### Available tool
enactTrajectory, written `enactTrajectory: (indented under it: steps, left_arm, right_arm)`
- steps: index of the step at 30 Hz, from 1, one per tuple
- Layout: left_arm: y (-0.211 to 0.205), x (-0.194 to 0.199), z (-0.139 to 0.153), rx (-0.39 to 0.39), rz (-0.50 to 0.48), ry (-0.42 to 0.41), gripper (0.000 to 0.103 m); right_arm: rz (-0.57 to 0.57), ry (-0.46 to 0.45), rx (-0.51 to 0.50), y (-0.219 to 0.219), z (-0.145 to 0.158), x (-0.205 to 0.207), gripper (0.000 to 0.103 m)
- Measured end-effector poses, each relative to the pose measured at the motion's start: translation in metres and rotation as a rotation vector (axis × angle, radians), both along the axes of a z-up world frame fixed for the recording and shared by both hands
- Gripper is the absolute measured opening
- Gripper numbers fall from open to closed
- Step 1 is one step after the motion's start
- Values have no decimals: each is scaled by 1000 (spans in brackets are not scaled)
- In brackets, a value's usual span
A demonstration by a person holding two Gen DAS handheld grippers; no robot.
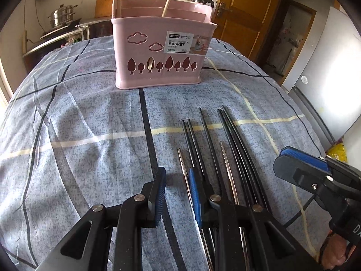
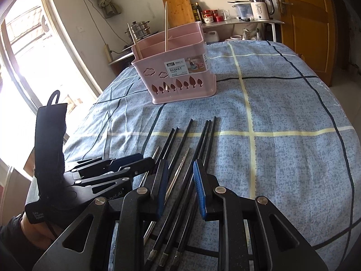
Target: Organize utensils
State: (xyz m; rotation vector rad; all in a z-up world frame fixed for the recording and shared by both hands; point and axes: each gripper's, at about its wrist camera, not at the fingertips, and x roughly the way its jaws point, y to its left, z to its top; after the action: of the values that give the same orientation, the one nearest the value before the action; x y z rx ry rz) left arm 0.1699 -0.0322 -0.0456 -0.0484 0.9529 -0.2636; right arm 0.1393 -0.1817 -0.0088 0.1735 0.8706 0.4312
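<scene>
Slim black chopsticks [image 1: 209, 135] and two steel ones are lying fanned at lower centre; both grippers' fingers are hovering part-open, gripping nothing.

Home kitchen: steamer pot [image 2: 140, 29] on stove; kettle [image 2: 261, 8]; cutting board [image 2: 179, 6]; fridge [image 1: 327, 67].

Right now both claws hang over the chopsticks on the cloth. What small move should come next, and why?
Probably lower the right claw a little and close it on one black chopstick. Its jaws stand open above the row with nothing held, and the pink basket already holds two pale sticks. The left claw hangs open beside the row's edge.
</scene>
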Motion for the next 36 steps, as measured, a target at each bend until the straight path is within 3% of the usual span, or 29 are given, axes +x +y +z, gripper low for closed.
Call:
enactTrajectory:
  steps: [4,7,24,28,36]
  left_arm:
    - [0,-2,0,21,-1,-9,19]
    - [3,-4,0,48,11,-14,7]
    - [53,4,1,-13,129,19,4]
    - [56,9,2,-17,108,44,5]
    - [44,23,3,65,37,50,5]
  right_arm:
    - [5,4,-3,2,-1,0,24]
    - [8,11,-5,5,-3,1,24]
    - [15,114,-91,33,-31,40,15]
    - [10,122,-115,37,-30,46,13]
    - [12,153,-169,47,-33,52,13]
